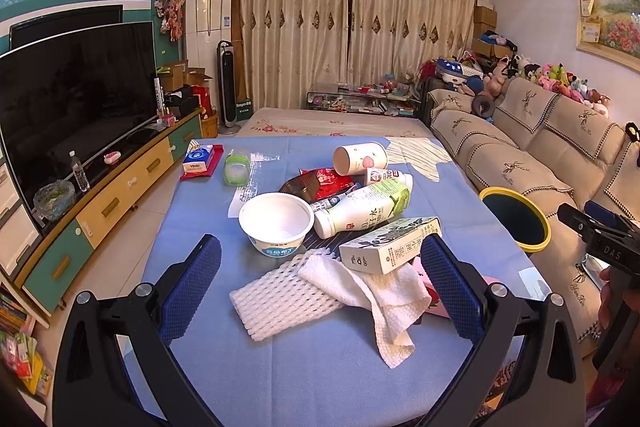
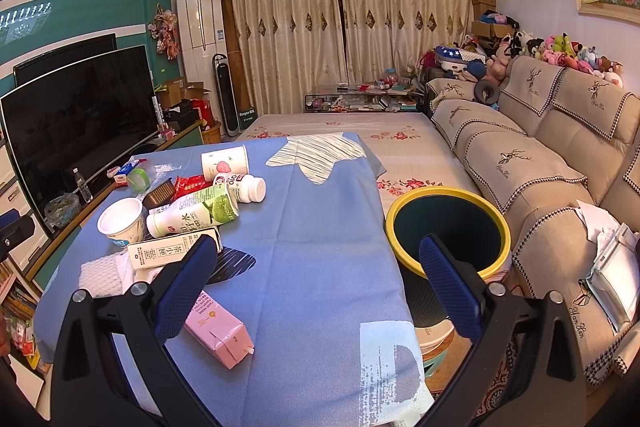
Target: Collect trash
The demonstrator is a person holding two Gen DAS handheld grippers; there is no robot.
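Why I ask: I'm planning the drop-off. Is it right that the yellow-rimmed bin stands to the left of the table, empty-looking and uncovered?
Not quite: the yellow-rimmed bin stands to the right of the table, beside the sofa, as the right wrist view shows. It does look empty and uncovered.

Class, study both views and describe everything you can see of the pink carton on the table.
The pink carton is a small drink box, apparently coated paperboard, pale pink with printed text and a small round logo. It lies on its side on the blue tablecloth, near the table's front edge, folded gable end toward the camera, where a small white nub projects. Its far end is hidden behind the right gripper's left finger; nothing grips it. In the left wrist view only a pink sliver shows.
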